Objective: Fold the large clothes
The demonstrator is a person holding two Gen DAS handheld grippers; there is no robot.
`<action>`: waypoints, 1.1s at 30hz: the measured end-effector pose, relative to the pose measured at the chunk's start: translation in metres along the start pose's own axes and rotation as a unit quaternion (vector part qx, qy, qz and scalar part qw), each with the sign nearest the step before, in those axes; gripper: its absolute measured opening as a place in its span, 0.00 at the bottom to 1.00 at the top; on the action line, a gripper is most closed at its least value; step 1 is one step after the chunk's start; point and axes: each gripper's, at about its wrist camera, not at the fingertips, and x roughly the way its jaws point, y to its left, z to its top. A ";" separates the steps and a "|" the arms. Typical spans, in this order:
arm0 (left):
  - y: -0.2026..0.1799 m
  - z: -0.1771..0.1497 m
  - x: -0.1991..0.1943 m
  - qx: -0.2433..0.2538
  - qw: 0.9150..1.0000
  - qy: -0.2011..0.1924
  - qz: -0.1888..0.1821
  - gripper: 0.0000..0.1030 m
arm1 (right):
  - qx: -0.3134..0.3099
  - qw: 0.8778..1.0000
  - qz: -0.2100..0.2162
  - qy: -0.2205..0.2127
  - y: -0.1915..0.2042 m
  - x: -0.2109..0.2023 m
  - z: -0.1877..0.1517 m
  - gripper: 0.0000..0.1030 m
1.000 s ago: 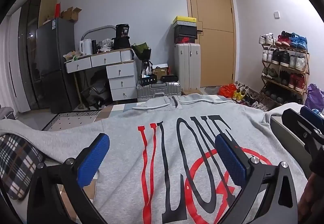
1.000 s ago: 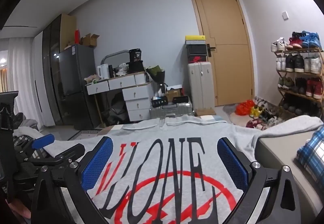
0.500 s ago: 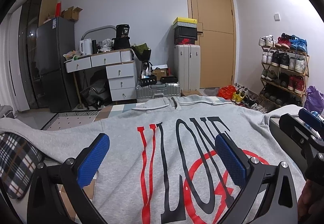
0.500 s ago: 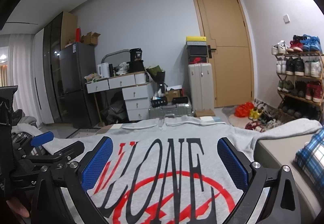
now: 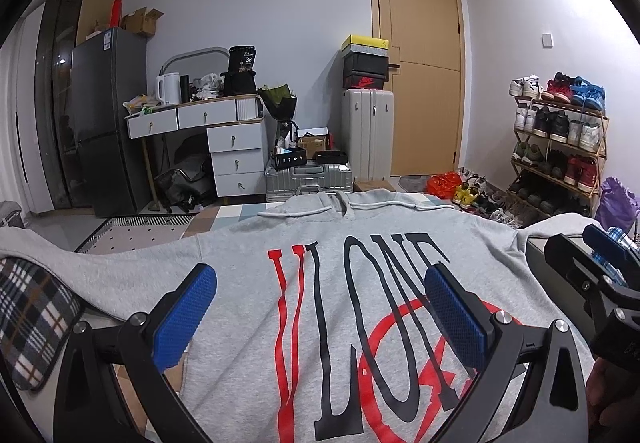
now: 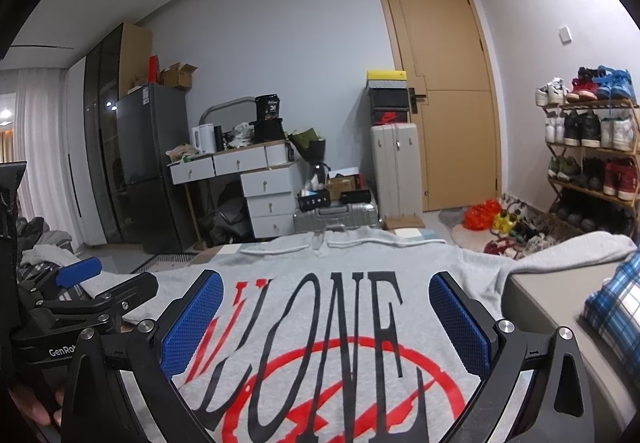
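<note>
1. I see the grey hooded sweatshirt with the black-and-red "VLONE" print (image 5: 248, 283) spread flat, print up, filling the lower half of both wrist views; its hood and white drawstring (image 5: 296, 211) lie at the far edge, toward 12 o'clock.
2. One sleeve runs out to 9 o'clock in my left view, and the other sleeve (image 6: 576, 251) drapes toward 3 o'clock over a grey padded ledge (image 6: 548, 299).
3. My left gripper (image 5: 320, 317) hovers over the print with its blue-padded fingers (image 5: 184, 319) spread wide, nothing between them.
4. My right gripper (image 6: 326, 323) is likewise wide apart and empty above the lettering; its blue pads (image 6: 460, 323) frame the letters "ONE".
5. Each gripper shows in the other's view: the right one at 3 o'clock in the left camera, the left one at 9 o'clock in the right camera.
6. A black-and-white plaid cushion (image 5: 32, 323) sits at 8 o'clock beside the sleeve; a blue plaid cloth (image 6: 616, 307) lies at 3 o'clock.
7. Beyond, at 12 o'clock, stand a white-drawered desk (image 5: 224, 139), a silver ribbed suitcase (image 5: 308, 181), and a tan wooden door (image 5: 420, 63); a wooden shoe rack (image 5: 560, 147) is at 2 o'clock.
</note>
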 end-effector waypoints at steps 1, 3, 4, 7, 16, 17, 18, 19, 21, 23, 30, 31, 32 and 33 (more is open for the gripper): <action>0.000 0.000 0.000 -0.002 1.000 0.001 -0.001 0.99 | 0.000 1.000 0.000 0.000 0.000 -0.001 -0.001 1.00; 0.000 -0.001 0.001 -0.003 1.000 0.001 0.000 0.99 | -0.002 1.000 0.001 0.000 0.001 -0.001 -0.001 1.00; 0.000 -0.002 0.002 -0.002 1.000 0.003 0.000 0.99 | -0.002 1.000 0.001 -0.001 0.000 0.000 0.000 1.00; 0.000 -0.001 0.003 -0.005 1.000 0.008 -0.001 0.99 | 0.001 1.000 -0.001 0.001 0.000 0.000 0.000 1.00; 0.002 -0.003 0.003 -0.010 1.000 0.009 -0.004 0.99 | 0.008 1.000 0.000 -0.002 -0.004 -0.003 0.001 1.00; 0.002 -0.003 0.003 -0.010 1.000 0.010 -0.006 0.99 | 0.008 1.000 0.001 -0.001 -0.005 -0.002 0.001 1.00; 0.002 -0.002 0.003 -0.011 1.000 0.011 -0.007 0.99 | 0.007 1.000 0.003 0.001 -0.004 -0.002 0.001 1.00; 0.002 -0.002 0.003 -0.011 1.000 0.012 -0.007 0.99 | 0.006 1.000 0.003 0.001 -0.004 -0.001 0.000 1.00; 0.002 -0.002 0.003 -0.012 1.000 0.013 -0.013 0.99 | 0.005 1.000 0.002 0.002 -0.004 0.000 0.000 1.00; 0.001 -0.003 0.003 -0.012 1.000 0.014 -0.015 0.99 | 0.007 1.000 0.003 0.002 -0.005 0.000 0.001 1.00; 0.000 -0.003 0.002 -0.011 1.000 0.013 -0.012 0.99 | 0.013 1.000 0.005 0.000 -0.007 -0.001 0.002 1.00; 0.000 -0.003 0.002 -0.011 1.000 0.013 -0.011 0.99 | 0.013 1.000 0.004 0.001 -0.008 0.000 0.002 1.00; -0.001 -0.003 0.002 -0.010 1.000 0.013 -0.010 0.99 | 0.014 1.000 0.005 0.002 -0.007 0.000 0.002 1.00; -0.001 -0.003 0.002 -0.009 1.000 0.013 -0.010 0.99 | 0.014 1.000 0.005 0.002 -0.008 0.000 0.002 1.00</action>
